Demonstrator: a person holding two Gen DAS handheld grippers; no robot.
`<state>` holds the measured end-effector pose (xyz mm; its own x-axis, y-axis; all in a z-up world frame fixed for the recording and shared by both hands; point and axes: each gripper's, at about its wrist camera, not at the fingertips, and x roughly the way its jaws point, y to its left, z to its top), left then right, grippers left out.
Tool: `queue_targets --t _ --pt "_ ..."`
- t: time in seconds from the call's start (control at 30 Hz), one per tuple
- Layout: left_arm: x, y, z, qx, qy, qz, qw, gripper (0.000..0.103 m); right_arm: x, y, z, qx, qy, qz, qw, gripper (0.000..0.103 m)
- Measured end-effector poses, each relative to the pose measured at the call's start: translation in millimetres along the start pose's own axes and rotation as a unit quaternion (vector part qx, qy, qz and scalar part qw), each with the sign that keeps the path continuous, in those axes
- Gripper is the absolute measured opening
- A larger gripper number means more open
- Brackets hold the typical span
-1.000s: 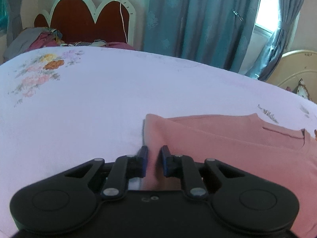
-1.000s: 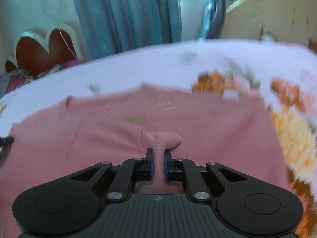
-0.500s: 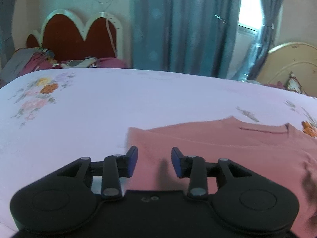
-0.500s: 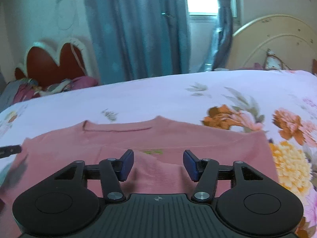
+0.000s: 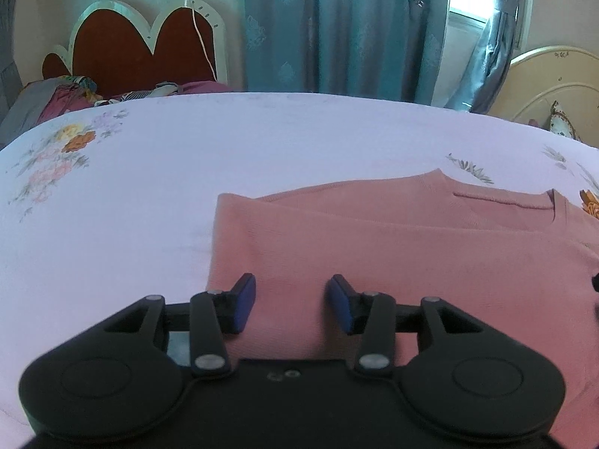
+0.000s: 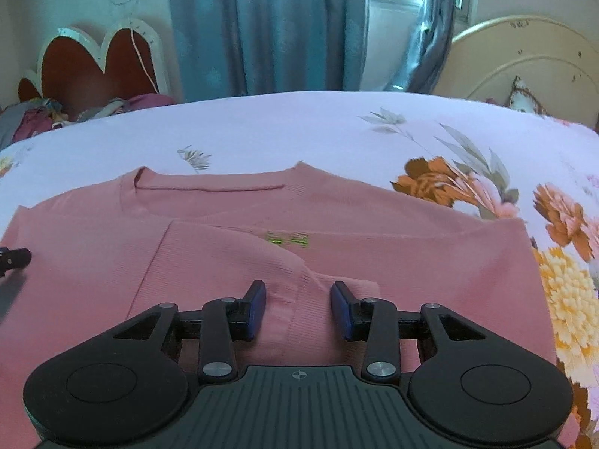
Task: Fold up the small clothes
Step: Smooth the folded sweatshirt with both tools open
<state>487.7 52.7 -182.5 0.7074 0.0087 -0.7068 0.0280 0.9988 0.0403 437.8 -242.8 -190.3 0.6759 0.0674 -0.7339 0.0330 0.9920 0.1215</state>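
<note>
Pink top (image 6: 393, 247): fine ribbed knit cloth, matt. Bed sheet (image 5: 262, 142): smooth printed cloth, matt. Left gripper (image 5: 292, 305): matt black plastic, blue pads, metal pivot pins. Curtains (image 5: 337, 30): patterned cloth, faint sheen.

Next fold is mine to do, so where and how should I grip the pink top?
Probably pinch the pink top at its near hem corners, coming from the near side at a downward slant; it lies flat, sleeves already folded in, neckline far.
</note>
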Motion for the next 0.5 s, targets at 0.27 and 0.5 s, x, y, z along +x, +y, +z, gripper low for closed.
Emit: queue_targets --t 0.27,0.5 --pt "-28 -4 -8 0.001 -0.007 -0.012 0.9999 0.042 -39 24 -7 -0.014 -0.021 0.050 0.998 0.039" --pt "-63 -11 -47 0.033 -0.007 -0.032 0.9989 0.043 -45 41 -39 -0.056 0.013 0.057 0.997 0.039"
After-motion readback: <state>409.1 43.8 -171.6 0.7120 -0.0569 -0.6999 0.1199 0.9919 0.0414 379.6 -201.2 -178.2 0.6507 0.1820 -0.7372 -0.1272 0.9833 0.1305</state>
